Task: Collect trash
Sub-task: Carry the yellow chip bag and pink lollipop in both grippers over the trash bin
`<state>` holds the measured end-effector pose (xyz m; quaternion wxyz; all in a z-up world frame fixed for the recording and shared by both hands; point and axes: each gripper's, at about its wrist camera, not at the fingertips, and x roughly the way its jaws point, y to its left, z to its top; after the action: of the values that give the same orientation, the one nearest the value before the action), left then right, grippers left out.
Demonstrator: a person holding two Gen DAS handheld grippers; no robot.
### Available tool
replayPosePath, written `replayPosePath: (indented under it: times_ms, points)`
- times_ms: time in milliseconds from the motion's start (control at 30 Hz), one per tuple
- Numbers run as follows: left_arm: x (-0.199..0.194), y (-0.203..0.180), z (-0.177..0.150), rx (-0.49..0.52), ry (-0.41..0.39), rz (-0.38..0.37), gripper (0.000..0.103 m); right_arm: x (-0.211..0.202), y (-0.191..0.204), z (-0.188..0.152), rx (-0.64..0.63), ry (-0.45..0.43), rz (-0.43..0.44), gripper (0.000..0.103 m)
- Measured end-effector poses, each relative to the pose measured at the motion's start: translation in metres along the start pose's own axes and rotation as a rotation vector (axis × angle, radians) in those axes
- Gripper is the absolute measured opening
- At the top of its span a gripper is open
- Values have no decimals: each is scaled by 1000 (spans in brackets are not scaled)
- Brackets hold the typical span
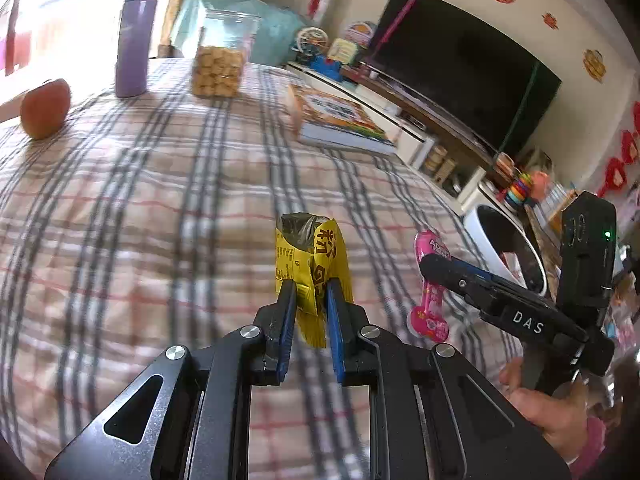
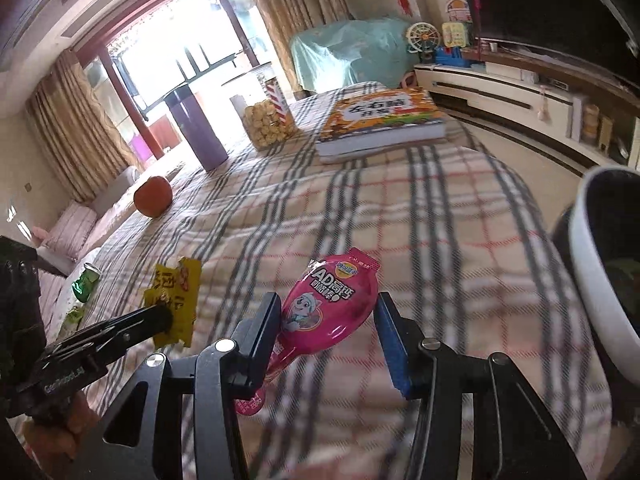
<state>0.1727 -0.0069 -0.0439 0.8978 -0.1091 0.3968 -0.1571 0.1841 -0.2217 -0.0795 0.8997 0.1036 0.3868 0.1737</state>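
Observation:
A yellow snack wrapper (image 1: 308,252) stands crumpled between the blue pads of my left gripper (image 1: 311,286), which is shut on it above the plaid tablecloth (image 1: 160,220). My right gripper (image 2: 329,304) is shut on a pink lollipop-shaped wrapper (image 2: 336,280) that spans the gap between its fingers. From the left wrist the right gripper (image 1: 432,264) shows with the pink wrapper (image 1: 430,300) hanging across its finger. From the right wrist the left gripper (image 2: 162,314) shows gripping the yellow wrapper (image 2: 176,292). A white bin (image 2: 592,264) stands just right of the table's edge.
On the table stand an apple (image 1: 46,108), a purple bottle (image 1: 134,40), a clear jar of snacks (image 1: 220,60) and a thick book (image 1: 340,120). A green can (image 2: 86,282) lies near the left edge. A TV (image 1: 460,60) and low cabinet stand beyond the table.

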Motion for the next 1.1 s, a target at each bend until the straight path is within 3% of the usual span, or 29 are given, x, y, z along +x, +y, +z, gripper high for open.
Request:
replayPosePath:
  times_ms: [433,1100]
  points:
    - [10,-54,-11,91,34,-46,14,-52,-36,-21,86,-74,-4,49]
    - [25,-105,-17,183,69,-70,14,-96,-75,-36,161,-138,-24,49]
